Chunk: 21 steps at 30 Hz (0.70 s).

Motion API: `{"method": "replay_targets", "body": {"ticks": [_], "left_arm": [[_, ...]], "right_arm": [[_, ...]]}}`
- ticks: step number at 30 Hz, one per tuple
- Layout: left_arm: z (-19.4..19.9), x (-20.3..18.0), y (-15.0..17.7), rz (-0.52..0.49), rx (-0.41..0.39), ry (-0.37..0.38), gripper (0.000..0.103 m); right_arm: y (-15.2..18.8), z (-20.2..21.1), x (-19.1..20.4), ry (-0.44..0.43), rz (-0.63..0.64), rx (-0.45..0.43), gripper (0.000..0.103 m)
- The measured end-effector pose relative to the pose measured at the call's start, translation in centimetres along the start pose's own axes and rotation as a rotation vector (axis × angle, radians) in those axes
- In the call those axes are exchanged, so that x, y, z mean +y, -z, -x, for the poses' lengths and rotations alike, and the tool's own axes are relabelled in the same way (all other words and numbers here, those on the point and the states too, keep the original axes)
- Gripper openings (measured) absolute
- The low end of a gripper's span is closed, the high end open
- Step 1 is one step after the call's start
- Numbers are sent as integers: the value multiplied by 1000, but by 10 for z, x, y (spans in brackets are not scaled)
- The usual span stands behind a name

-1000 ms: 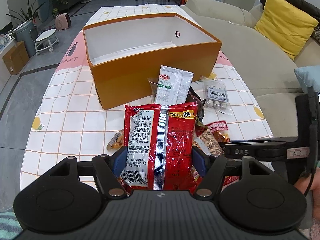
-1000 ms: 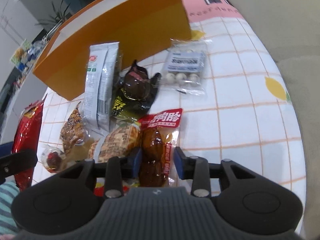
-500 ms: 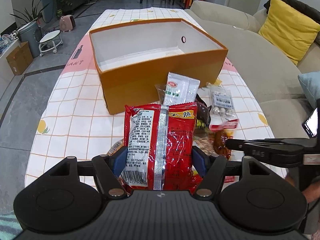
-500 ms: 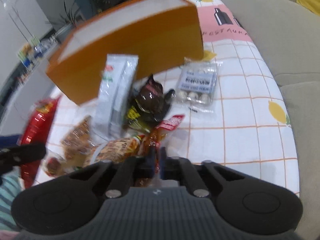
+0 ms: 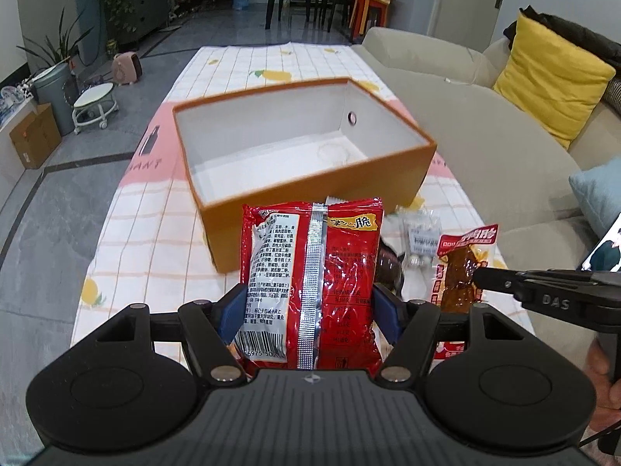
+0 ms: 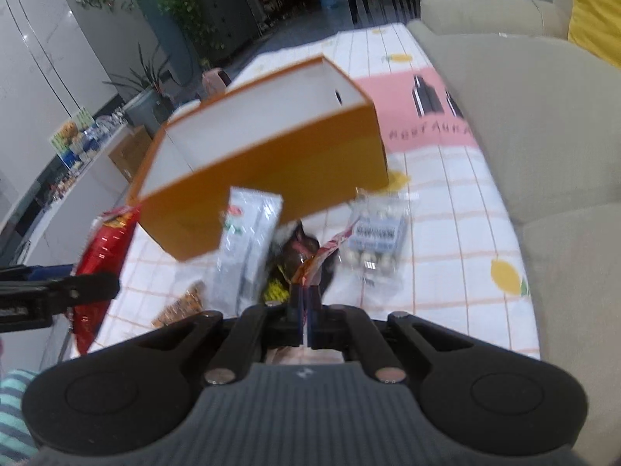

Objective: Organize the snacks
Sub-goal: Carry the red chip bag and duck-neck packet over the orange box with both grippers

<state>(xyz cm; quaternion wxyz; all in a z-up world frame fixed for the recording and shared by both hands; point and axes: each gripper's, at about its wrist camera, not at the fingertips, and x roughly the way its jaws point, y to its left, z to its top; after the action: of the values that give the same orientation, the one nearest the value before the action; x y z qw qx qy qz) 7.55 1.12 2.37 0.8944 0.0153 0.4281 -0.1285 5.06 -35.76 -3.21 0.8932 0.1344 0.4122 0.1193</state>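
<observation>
Left gripper (image 5: 308,306) has its jaws clamped on both sides of a red snack bag (image 5: 310,283), held upright, back label and silver seam facing the camera, lifted above the surface (image 5: 128,233). Right gripper (image 6: 304,316) has its jaws pressed together, pinching the edge of a thin clear pouch with a brown snack and red header (image 5: 462,268); seen from the left wrist the pouch hangs off the surface, just right of the red bag. Its jaws have just been closing, pouch between them.

Orange box (image 5: 295,147), open top, white inside, nothing visible in it, sits on the checked cloth beyond both held packs. Loose items lie in front of the box's near wall: a white-green sachet (image 6: 248,248) leaning against it, a dark brown wrapped snack (image 6: 295,248), a clear pack of small white balls (image 6: 374,240), and a brownish packet (image 6: 178,306) at the near left, blurred. Beige sofa (image 5: 485,128) runs along the right edge of the surface, yellow cushion (image 5: 551,77) on it.
</observation>
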Motion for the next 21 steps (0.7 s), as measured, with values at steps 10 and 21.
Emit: {"method": "replay_targets", "body": {"ticks": [10, 21], "left_arm": [[1, 13, -65, 2, -79, -32, 77], [-56, 21, -129, -157, -28, -171, 77]], "right_arm": [[-73, 19, 32, -58, 128, -145, 0], [-151, -46, 82, -20, 271, -204, 0]]}}
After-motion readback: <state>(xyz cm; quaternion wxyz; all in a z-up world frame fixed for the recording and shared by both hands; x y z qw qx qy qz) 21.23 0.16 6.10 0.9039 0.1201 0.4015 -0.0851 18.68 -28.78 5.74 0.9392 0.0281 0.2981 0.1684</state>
